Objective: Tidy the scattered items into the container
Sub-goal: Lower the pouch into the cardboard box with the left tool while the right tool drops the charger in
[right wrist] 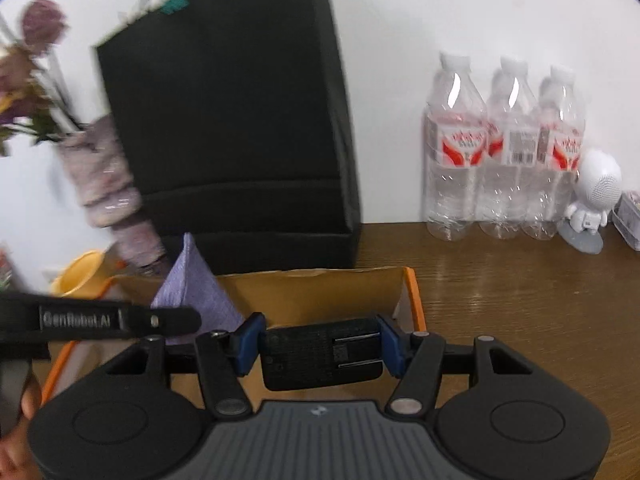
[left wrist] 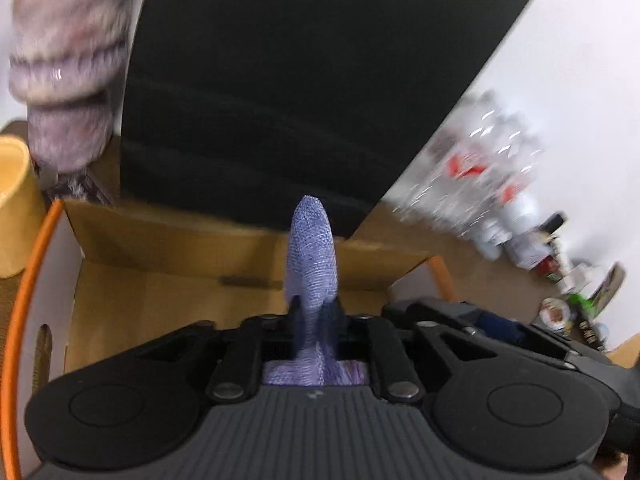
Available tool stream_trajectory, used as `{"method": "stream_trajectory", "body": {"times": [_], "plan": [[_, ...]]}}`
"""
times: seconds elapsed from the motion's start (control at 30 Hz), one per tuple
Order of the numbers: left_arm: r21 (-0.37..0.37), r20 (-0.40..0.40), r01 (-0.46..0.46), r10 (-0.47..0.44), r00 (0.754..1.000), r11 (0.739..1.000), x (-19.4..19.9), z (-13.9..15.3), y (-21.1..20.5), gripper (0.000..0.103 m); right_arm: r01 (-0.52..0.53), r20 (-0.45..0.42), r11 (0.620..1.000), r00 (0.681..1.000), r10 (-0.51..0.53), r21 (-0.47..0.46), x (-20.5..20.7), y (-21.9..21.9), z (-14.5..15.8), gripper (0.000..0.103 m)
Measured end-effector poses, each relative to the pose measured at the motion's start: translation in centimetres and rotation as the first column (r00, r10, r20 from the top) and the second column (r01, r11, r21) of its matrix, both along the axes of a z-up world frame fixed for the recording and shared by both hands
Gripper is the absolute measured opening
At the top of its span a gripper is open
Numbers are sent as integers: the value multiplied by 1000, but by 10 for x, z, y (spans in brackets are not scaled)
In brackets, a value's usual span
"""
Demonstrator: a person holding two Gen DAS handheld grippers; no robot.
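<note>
The left claw (left wrist: 314, 320) holds a lilac cloth (left wrist: 312, 256) over the open box (left wrist: 168, 240). The cloth stands up between the fingers in a narrow fold, its tip rising against the black bag (left wrist: 304, 80) behind the box, while its lower part bunches back toward the claw's body. The fingers sit close on either side of the fold; whether the pads press on it cannot be told from the left wrist view. From the right wrist view the same cloth (right wrist: 196, 292) shows as a peaked sheet above the box's left end, with the left claw's arm crossing in front of it and a hand (right wrist: 20, 420) gripping its handle.

The right claw (right wrist: 320, 344) is clamped on a black charger (right wrist: 320, 354), the blue pads pressing its two short ends. The charger lies flat across the claw with its folded prongs facing up, hanging over the box (right wrist: 320, 292), which is brown card with an orange rim.

The box sits on a wooden bench (right wrist: 500, 300), touching or just in front of the black bag (right wrist: 228, 120). Left of the bag stands a vase with flowers (right wrist: 104, 180), and a yellow cup (right wrist: 76, 272) is near the box's left corner. To the right, three water bottles (right wrist: 504, 152) stand against the wall beside a small white figurine (right wrist: 592, 196).
</note>
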State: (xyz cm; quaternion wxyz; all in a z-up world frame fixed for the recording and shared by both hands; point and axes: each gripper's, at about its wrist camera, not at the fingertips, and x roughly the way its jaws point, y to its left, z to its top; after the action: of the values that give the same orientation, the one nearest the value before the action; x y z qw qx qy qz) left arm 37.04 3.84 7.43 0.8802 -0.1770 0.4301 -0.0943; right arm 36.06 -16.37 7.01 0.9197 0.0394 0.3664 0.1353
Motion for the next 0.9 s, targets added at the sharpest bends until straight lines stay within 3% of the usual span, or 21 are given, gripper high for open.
{"method": "stream_trajectory", "body": {"times": [0.03,0.07,0.13,0.3,0.43,0.6,0.67,0.73,0.8,0.9], "plan": [[3,-31,-14,15,999,1000,5,-7,2,51,2,-29,1000,1000,-3,-12,6,2,-7,59],[-12,-58,-21,20,998,1000,8,-11,6,65,-3,-49,1000,999,3,-14,10,4,-14,59],[-83,-71,-19,13,997,996,10,-18,15,72,-14,-30,1000,999,14,1,12,1,-17,58],[-85,-91,-13,5,996,996,6,-13,26,76,-34,-8,999,999,34,4,4,-7,1,59],[29,-96,19,-16,995,999,-8,-6,16,72,-41,-19,996,999,40,-82,-7,-10,15,59],[87,-123,53,-42,992,995,-32,4,3,73,-58,-92,994,994,50,-88,-29,-19,23,59],[135,-106,60,-46,993,989,-50,8,-3,85,-70,-119,993,991,59,-92,-43,-21,26,59],[179,-107,65,-46,993,982,-69,10,-5,88,-81,-139,989,988,64,-121,-60,-21,28,59],[178,-145,49,-23,989,983,-84,12,1,88,-83,-157,986,986,60,-143,-79,-19,31,62],[162,-178,-2,31,983,987,-111,20,14,101,-102,-184,983,980,73,-154,-109,-15,40,69]]}}
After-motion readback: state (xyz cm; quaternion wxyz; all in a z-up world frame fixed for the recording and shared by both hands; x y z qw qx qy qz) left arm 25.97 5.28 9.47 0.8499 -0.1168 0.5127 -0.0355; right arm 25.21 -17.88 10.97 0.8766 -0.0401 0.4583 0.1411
